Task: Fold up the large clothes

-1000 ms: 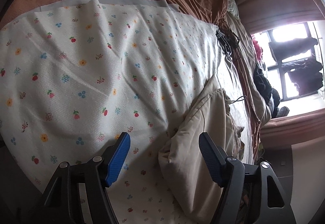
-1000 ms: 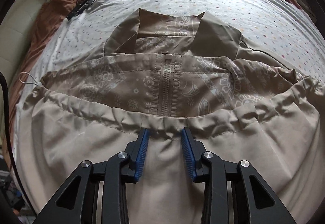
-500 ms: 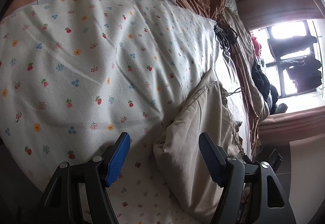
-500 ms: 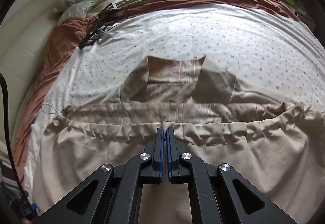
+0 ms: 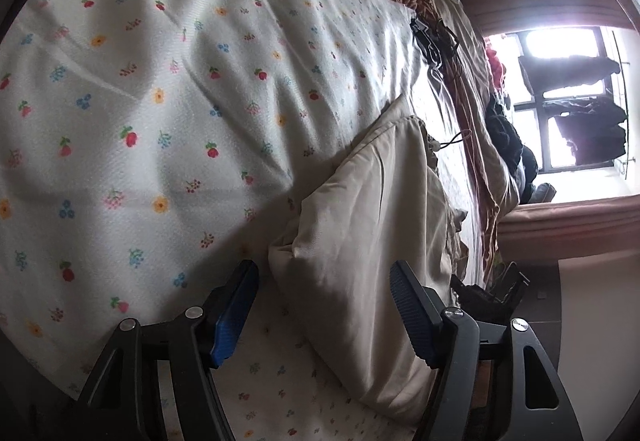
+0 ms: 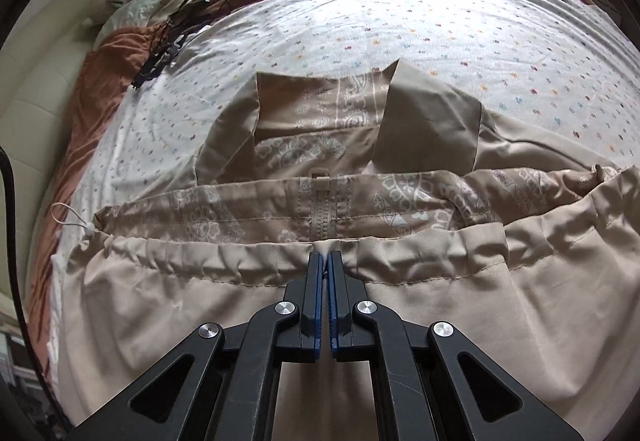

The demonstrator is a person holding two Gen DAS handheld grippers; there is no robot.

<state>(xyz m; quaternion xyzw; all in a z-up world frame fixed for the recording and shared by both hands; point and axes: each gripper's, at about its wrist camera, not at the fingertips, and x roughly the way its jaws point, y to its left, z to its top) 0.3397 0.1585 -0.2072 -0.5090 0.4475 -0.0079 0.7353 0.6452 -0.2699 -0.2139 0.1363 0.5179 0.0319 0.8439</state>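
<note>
Pinching only the gathered hem [image 6: 328, 255] of the beige jacket [image 6: 420, 321] in right gripper [image 6: 328, 261] jaws; left gripper [image 5: 320, 305] jaws spread, risking slip and a crooked fold on the bed [image 5: 160, 101]

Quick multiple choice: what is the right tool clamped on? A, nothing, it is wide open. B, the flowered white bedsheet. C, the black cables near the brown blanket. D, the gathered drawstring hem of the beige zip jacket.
D: in the right wrist view the right tool has its blue pads shut on the gathered drawstring hem of the beige zip jacket, just below the zipper.
</note>
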